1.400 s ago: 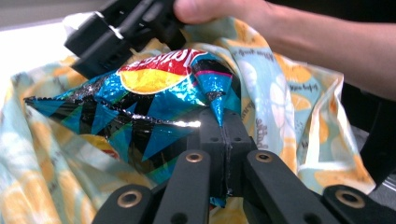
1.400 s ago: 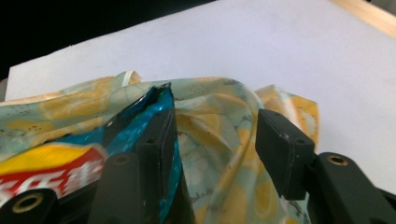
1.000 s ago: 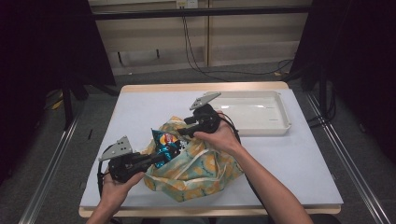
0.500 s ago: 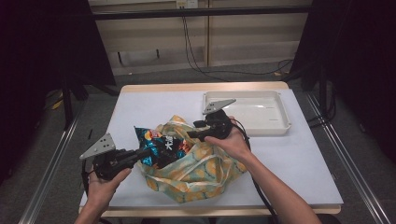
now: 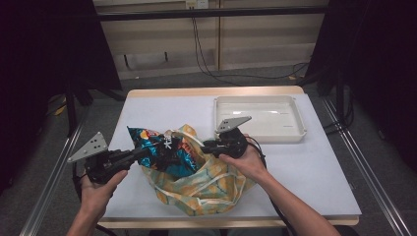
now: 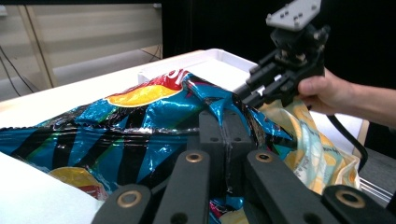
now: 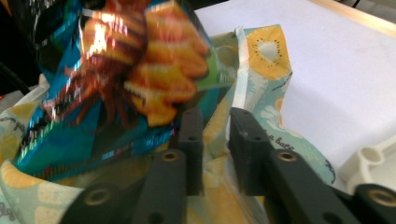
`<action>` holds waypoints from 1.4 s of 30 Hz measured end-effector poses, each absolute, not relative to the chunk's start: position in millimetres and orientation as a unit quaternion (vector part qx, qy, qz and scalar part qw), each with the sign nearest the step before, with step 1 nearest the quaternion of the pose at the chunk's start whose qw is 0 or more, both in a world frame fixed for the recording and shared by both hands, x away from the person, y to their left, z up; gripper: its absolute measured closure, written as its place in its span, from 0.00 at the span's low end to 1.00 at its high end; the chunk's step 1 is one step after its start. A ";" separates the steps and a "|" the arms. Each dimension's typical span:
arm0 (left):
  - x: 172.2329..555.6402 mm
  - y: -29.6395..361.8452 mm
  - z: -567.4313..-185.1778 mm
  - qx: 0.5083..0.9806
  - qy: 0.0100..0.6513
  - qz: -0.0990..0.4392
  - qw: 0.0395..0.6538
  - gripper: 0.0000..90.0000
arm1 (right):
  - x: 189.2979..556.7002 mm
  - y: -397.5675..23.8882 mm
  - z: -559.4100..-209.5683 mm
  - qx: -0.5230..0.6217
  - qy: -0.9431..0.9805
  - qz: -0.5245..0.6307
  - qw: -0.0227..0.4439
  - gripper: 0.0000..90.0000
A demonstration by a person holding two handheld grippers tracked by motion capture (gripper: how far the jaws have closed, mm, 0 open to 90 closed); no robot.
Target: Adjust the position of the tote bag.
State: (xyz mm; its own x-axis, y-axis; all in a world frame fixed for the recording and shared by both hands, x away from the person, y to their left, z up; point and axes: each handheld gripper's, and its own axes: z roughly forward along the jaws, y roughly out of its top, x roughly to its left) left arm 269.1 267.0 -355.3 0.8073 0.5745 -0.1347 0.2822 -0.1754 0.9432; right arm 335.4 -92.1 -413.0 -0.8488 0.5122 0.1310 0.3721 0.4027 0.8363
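Chip bag [image 5: 160,150], blue and shiny, lies half out of the tote [image 5: 206,184] in the high view, sticking from the tote's mouth toward the table's left edge. The tote sits near the table's [image 5: 314,172] front edge; broad bare tabletop lies right of the tote and behind it, up to the white tray [image 5: 260,118] at the far right corner. The left gripper [image 5: 147,153] comes in level from left of the tote, clenched on the chip bag's near end, the hand [image 5: 98,189] under it hanging over the table's left front corner. The right gripper [image 5: 206,146] lies at the tote's far rim, pointing left at the chip bag, with its forearm slanting in across the tote's right side.

Left gripper view: the jaws are pressed together on a fold of the chip bag [image 6: 140,126], which stretches away to the left above the tabletop. The right gripper [image 6: 247,95] reaches in from the right above the tote [image 6: 313,149], its tips at the chip bag's far top corner, with the tray [image 6: 224,60] behind.

Right gripper view: the jaws have just been closing, with a narrow gap between them; the tote's rim [image 7: 219,126] stands in that gap, and I cannot tell whether the pads press it. The chip bag [image 7: 116,79] hangs blurred above the left jaw. Bare tabletop lies right of the tote.
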 end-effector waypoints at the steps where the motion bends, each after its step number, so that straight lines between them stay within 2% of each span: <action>1: 268.5 268.1 -353.4 0.758 0.289 0.136 0.569 1.00 | 334.5 -92.3 -414.4 0.264 0.834 0.479 0.073 0.90; 5: 271.2 273.7 -346.7 0.753 0.290 0.143 0.573 1.00 | 329.6 -89.6 -423.0 0.255 0.838 0.480 0.051 0.99; 9: 273.6 275.8 -342.8 0.750 0.291 0.143 0.577 1.00 | 323.9 -86.0 -430.0 0.255 0.842 0.472 0.054 0.99; 10: 274.5 275.3 -341.4 0.751 0.292 0.145 0.575 1.00 | 320.5 -84.7 -433.5 0.257 0.842 0.470 0.064 0.97; 15: 275.7 277.1 -341.1 0.749 0.284 0.140 0.582 1.00 | 319.4 -89.1 -427.7 0.257 0.834 0.484 0.059 0.88; 16: 276.1 278.2 -341.5 0.749 0.284 0.140 0.582 1.00 | 319.2 -93.4 -422.3 0.258 0.829 0.493 0.057 0.82; 17: 276.1 278.2 -341.5 0.749 0.284 0.140 0.582 1.00 | 319.2 -93.4 -422.3 0.258 0.829 0.493 0.057 0.82; 18: 276.1 279.1 -342.0 0.749 0.289 0.141 0.580 1.00 | 318.1 -97.0 -416.7 0.257 0.827 0.496 0.065 0.75; 22: 277.6 279.0 -343.4 0.747 0.286 0.135 0.585 1.00 | 318.5 -107.0 -405.9 0.263 0.818 0.506 0.077 0.69; 33: 282.4 272.9 -331.5 0.747 0.278 0.143 0.586 0.99 | 311.5 -120.8 -407.4 0.269 0.822 0.494 0.083 0.66; 38: 283.9 266.1 -321.4 0.746 0.266 0.145 0.593 0.99 | 298.6 -130.1 -396.0 0.263 0.814 0.511 0.080 0.69; 42: 284.3 263.2 -316.6 0.747 0.265 0.151 0.591 0.99 | 291.2 -136.3 -401.8 0.268 0.816 0.506 0.080 0.71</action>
State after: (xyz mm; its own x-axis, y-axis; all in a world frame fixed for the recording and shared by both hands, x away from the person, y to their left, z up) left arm 284.3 263.2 -316.6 0.8147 0.5732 -0.0878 0.2174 -0.1616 0.9626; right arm 291.2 -136.3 -401.8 -0.8438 0.5181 0.1398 0.3557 0.3450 0.8686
